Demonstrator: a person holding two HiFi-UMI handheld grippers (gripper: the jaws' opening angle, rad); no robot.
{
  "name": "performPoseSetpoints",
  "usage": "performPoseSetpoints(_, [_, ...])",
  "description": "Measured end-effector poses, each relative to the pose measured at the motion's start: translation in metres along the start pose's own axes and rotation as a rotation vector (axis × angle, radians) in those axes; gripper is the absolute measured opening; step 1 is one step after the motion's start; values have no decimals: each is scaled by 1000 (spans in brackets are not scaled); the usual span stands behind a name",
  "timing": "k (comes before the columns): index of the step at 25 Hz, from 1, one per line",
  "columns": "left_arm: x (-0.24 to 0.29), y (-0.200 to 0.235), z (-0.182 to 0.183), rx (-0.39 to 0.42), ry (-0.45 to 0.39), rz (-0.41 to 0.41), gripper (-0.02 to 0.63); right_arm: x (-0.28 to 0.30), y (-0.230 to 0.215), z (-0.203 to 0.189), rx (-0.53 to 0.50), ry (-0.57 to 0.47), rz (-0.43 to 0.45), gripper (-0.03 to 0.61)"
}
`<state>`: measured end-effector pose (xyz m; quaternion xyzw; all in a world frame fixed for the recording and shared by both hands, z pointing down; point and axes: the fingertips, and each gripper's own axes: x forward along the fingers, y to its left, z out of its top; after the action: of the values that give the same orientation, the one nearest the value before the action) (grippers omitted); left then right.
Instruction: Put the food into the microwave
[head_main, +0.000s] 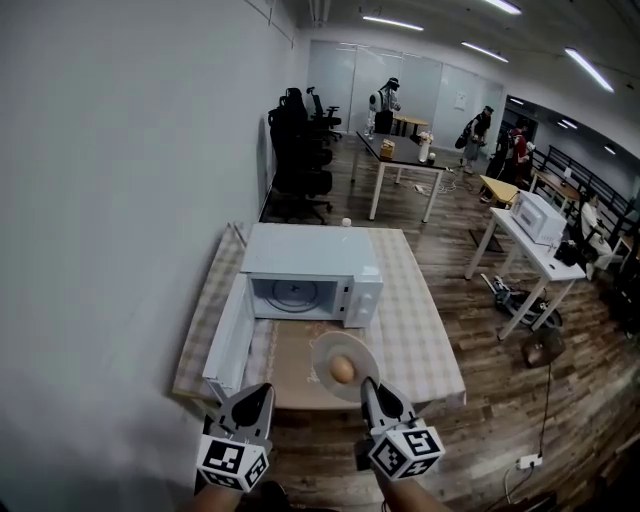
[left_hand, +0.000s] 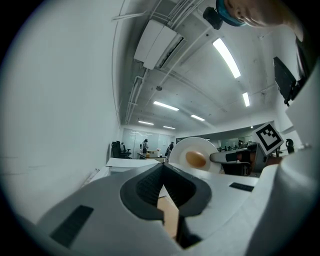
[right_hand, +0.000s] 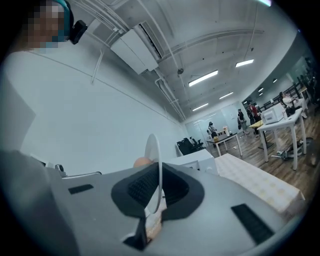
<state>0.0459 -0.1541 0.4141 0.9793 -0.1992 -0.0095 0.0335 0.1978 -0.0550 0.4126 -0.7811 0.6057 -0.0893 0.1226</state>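
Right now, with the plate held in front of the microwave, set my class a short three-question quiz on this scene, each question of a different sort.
1. True or false: the door of the microwave stands open.
2. Multiple choice: the right gripper grips the plate A) by its rim B) by its middle C) not at all.
3. Fill in: the left gripper holds ____.

Key: 1 true; 2 A; 3 nothing, its jaws are together and empty.
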Motion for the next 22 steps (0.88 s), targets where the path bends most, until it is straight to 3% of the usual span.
performPoseSetpoints(13, [30,62,-9,-6,30,-51,8,75,-6,-43,135,36,-109,17])
performPoseSetpoints(22, [53,75,-19,-3,40,-50,8,132,-38,-86,288,100,-125,17])
